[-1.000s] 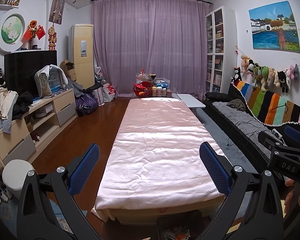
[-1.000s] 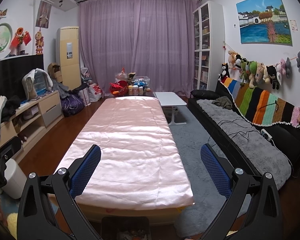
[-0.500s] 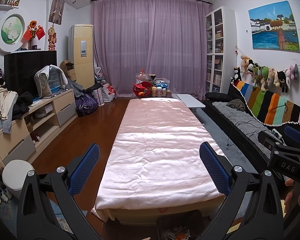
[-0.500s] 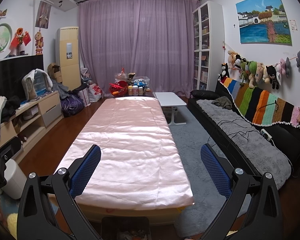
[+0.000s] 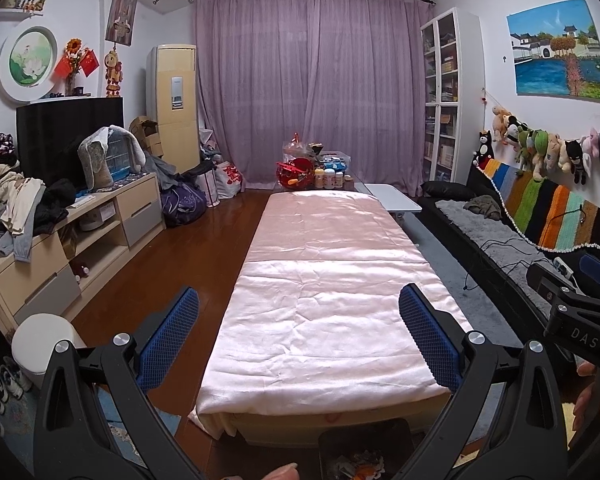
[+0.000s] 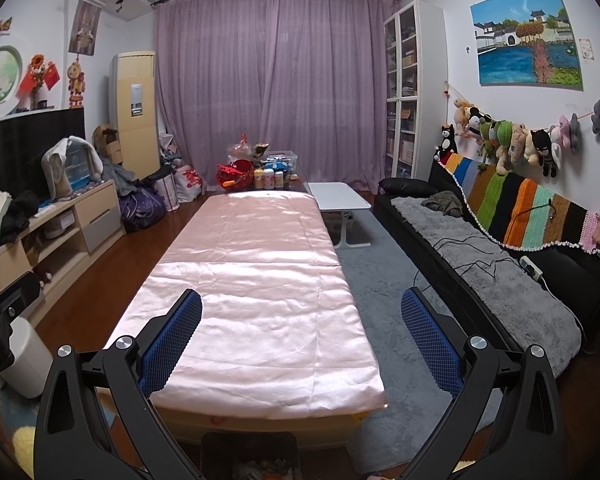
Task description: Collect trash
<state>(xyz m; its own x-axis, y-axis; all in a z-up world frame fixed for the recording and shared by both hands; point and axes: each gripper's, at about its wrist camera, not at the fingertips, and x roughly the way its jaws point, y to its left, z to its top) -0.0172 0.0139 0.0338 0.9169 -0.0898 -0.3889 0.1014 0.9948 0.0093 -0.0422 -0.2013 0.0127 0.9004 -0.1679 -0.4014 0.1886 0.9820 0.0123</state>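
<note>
A dark trash bin (image 5: 364, 452) with colourful scraps inside stands on the floor at the near end of a long table under a pink satin cloth (image 5: 324, 280). The bin also shows in the right wrist view (image 6: 252, 456). My left gripper (image 5: 298, 320) is open and empty, held above the table's near end. My right gripper (image 6: 300, 322) is open and empty, held beside it to the right. The right gripper's body shows at the right edge of the left wrist view (image 5: 572, 312). No loose trash shows on the cloth.
A white round bin (image 5: 44, 344) stands on the floor at left by a low cabinet (image 5: 72, 236) piled with clothes. A black sofa (image 6: 492, 264) with a grey throw runs along the right. A small white table (image 6: 340, 196) and bottles (image 6: 268, 178) stand beyond the far end.
</note>
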